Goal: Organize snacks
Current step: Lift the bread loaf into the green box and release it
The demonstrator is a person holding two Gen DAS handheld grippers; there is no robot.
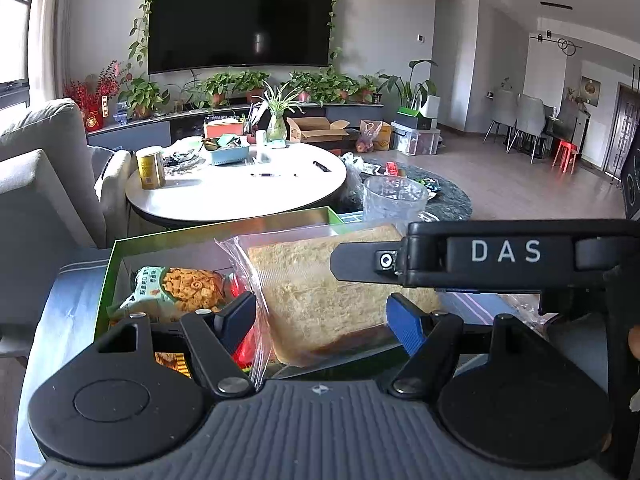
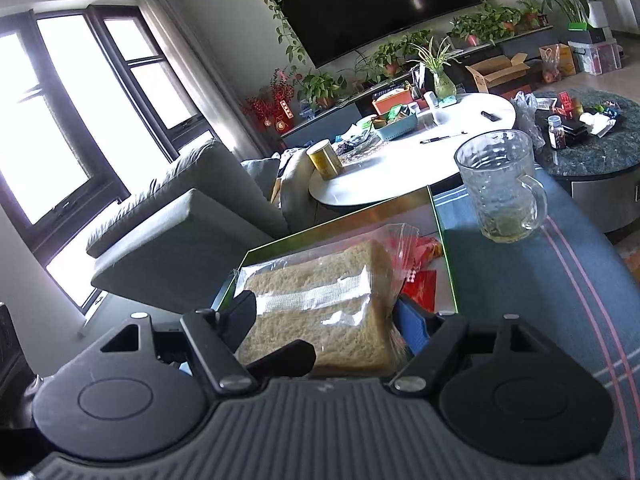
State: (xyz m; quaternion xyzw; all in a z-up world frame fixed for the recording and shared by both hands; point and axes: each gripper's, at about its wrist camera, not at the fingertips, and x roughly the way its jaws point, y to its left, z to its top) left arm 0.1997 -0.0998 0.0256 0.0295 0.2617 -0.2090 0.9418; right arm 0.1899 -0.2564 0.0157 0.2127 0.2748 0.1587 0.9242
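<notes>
A bag of sliced bread (image 1: 320,292) in clear plastic sits over an open green box (image 1: 116,264). My left gripper (image 1: 320,316) is shut on the bag, a pad pressing each side. In the same view the right gripper comes in from the right, one of its fingers (image 1: 360,262) lying across the top of the loaf. In the right wrist view my right gripper (image 2: 324,314) is shut on the bread bag (image 2: 312,304) as well. A finger (image 2: 288,354) of the left gripper shows under the loaf's near edge. A green-and-white crisps packet (image 1: 176,292) and red packets (image 2: 420,284) lie in the box.
A glass mug (image 2: 496,184) stands on the blue striped cloth (image 2: 520,300) just right of the box (image 2: 440,220). Beyond are a white round table (image 1: 240,192) with a yellow can (image 1: 150,168) and a blue basket, a grey sofa (image 1: 40,184) at left and a dark round table (image 2: 592,156).
</notes>
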